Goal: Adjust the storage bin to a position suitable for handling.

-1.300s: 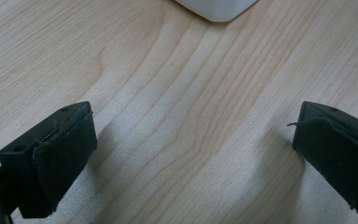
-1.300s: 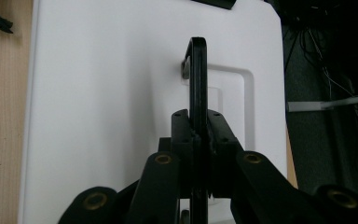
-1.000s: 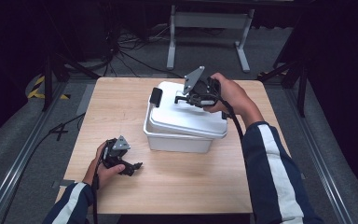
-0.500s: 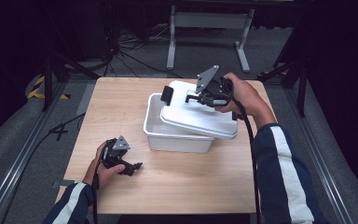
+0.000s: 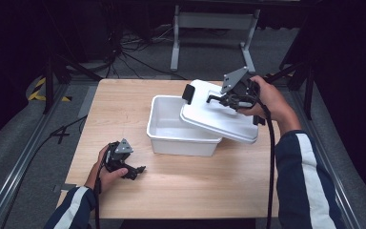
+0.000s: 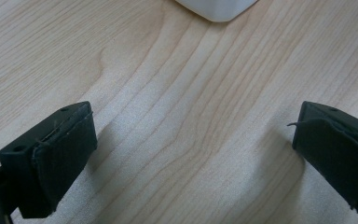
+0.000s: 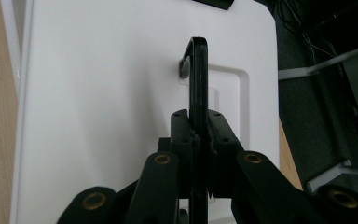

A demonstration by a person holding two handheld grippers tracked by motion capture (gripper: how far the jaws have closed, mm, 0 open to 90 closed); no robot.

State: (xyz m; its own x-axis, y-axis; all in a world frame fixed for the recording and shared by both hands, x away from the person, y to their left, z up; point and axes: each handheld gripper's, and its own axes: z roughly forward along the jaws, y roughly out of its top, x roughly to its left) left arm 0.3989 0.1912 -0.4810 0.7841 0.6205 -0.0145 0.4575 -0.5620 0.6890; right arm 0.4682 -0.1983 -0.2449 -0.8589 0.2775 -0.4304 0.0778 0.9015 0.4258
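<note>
Now right gripper (image 5: 228,99), jaws clamped on lid (image 5: 219,117) handle, lifts it off bin (image 5: 171,136) (left gripper (image 5: 126,167) jaws wide, idle); next prob. set lid on counter (image 5: 124,105).

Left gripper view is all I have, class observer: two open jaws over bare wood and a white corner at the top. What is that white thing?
Observer: It is a corner of a white bin standing in the middle of the table, seen from the high view.
Operator: Does the bin have its lid on?
Observer: No. The white lid is raised and tilted, covering only the bin's right part, so the inside shows at the left.
Operator: What holds the lid up?
Observer: The right gripper is shut on the lid's black handle.
Operator: And my gripper?
Observer: The left gripper rests open near the table's front left, apart from the bin.
</note>
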